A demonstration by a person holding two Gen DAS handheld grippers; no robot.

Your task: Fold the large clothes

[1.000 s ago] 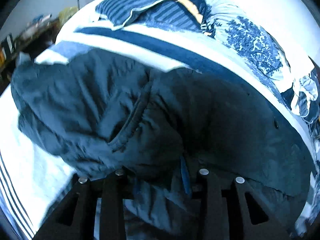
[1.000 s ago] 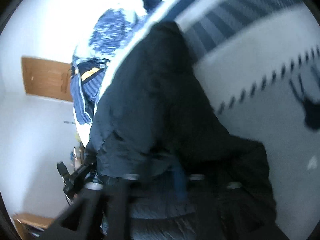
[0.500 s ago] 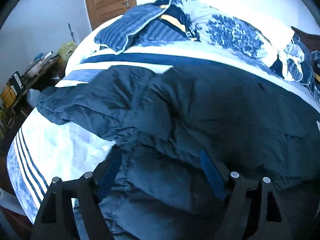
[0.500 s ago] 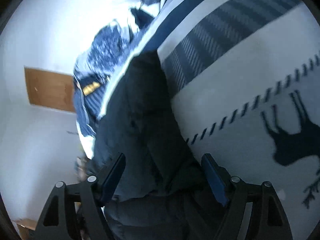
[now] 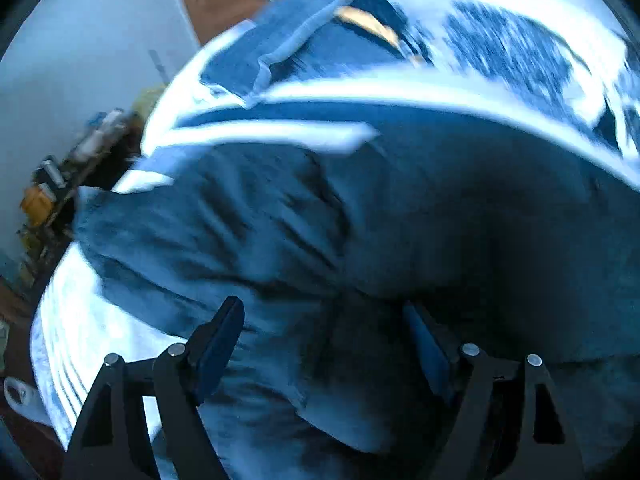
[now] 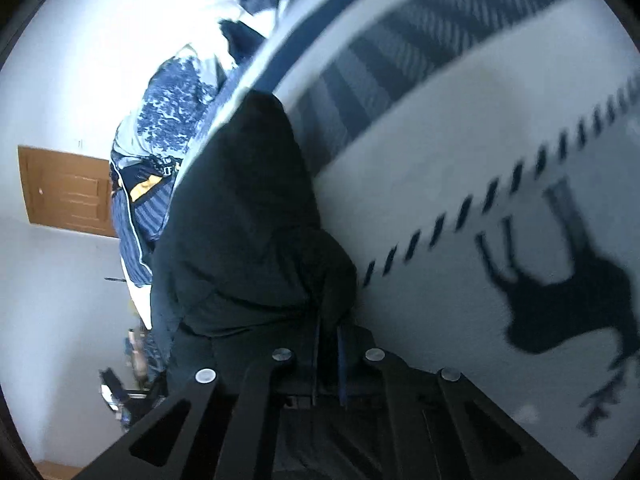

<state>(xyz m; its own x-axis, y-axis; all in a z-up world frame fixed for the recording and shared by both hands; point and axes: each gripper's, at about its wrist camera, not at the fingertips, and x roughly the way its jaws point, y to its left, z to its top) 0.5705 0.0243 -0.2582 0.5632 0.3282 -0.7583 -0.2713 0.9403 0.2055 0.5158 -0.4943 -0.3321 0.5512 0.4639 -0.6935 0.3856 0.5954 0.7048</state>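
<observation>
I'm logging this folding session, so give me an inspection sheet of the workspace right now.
Surface: bed with white and navy striped cover, deer print.
Job's things: dark jacket lying bunched on the bed.
Clutter: pillows and patterned bedding heaped at the far end.
Grippers: left gripper open over the jacket; right gripper shut on a jacket fold.
Cables: nothing seen.
Surroundings: wooden door, cluttered side table.

Right wrist view. A fold of the dark jacket (image 6: 256, 216) is pinched between the closed fingers of the right gripper (image 6: 328, 344). The jacket is laid on a white bedspread (image 6: 440, 184) printed with a deer silhouette (image 6: 568, 304). A wooden door (image 6: 66, 190) is seen beyond the bed's far edge.
</observation>
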